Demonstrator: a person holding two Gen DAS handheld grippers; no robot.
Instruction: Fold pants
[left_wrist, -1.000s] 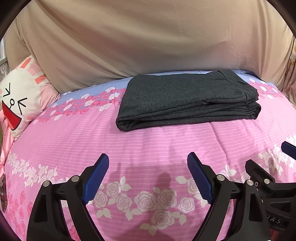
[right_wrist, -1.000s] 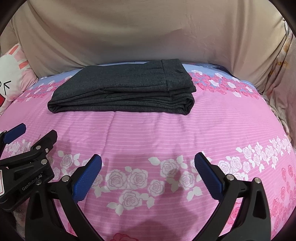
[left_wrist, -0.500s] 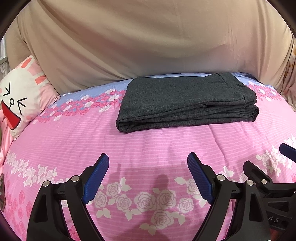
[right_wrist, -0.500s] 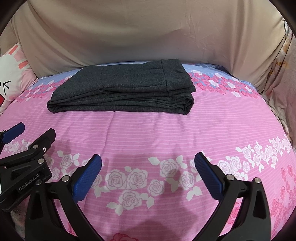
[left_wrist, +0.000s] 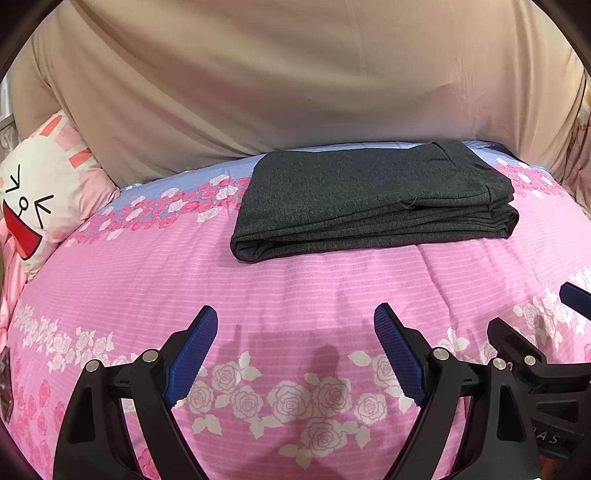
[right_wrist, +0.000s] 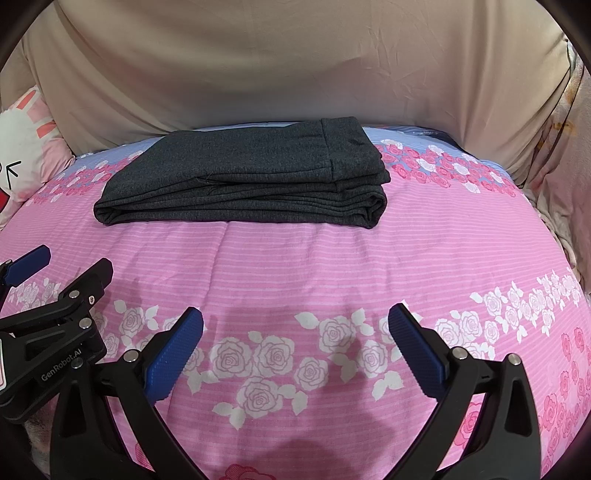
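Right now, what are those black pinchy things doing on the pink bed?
A person holds two grippers, left gripper and right gripper, both open and empty above the pink quilt. The dark grey pants lie folded in a neat stack further back, and nothing touches them. The folding looks done. A bunny pillow sits off to the left.

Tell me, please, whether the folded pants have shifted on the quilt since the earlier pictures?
No. The folded pants lie on the pink quilt by the same rose band.

pants: dark grey, folded flat, sitting at my 12 o'clock on the pink rose bedspread
left gripper: my fingers spread wide, nothing in them
right gripper: peeking in at 4 o'clock
bunny pillow: 9 o'clock
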